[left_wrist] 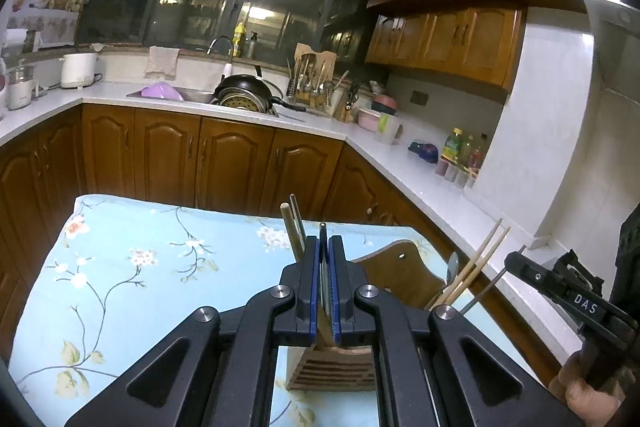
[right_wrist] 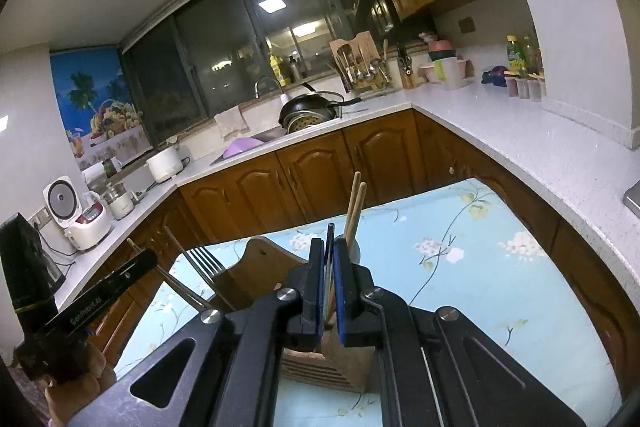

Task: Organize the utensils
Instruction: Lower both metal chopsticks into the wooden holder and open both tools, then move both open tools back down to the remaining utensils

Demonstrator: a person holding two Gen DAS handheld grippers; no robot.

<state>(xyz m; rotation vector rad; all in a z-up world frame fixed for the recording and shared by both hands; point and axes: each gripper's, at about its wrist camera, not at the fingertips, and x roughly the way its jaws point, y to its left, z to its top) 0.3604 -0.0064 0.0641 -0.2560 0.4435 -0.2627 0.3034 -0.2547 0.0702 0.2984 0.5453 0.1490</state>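
Observation:
A wooden utensil holder [left_wrist: 332,367] stands on the floral blue tablecloth [left_wrist: 140,267], under both grippers; it also shows in the right wrist view [right_wrist: 320,363]. My left gripper [left_wrist: 324,247] is shut on a thin metal utensil [left_wrist: 323,229] held upright above the holder. Wooden chopsticks [left_wrist: 476,263] and a spoon [left_wrist: 453,263] stand in the holder's right side. My right gripper [right_wrist: 329,247] is shut on a thin dark-handled utensil [right_wrist: 329,235] above the holder. Chopsticks [right_wrist: 354,211] rise behind it. A fork [right_wrist: 206,261] stands at the left.
A white counter [left_wrist: 400,163] runs along the back and right, with bottles [left_wrist: 460,151], bowls [left_wrist: 376,115], a utensil rack [left_wrist: 312,83] and a sink holding a black pan [left_wrist: 244,91]. Rice cookers [right_wrist: 84,215] stand on the left counter.

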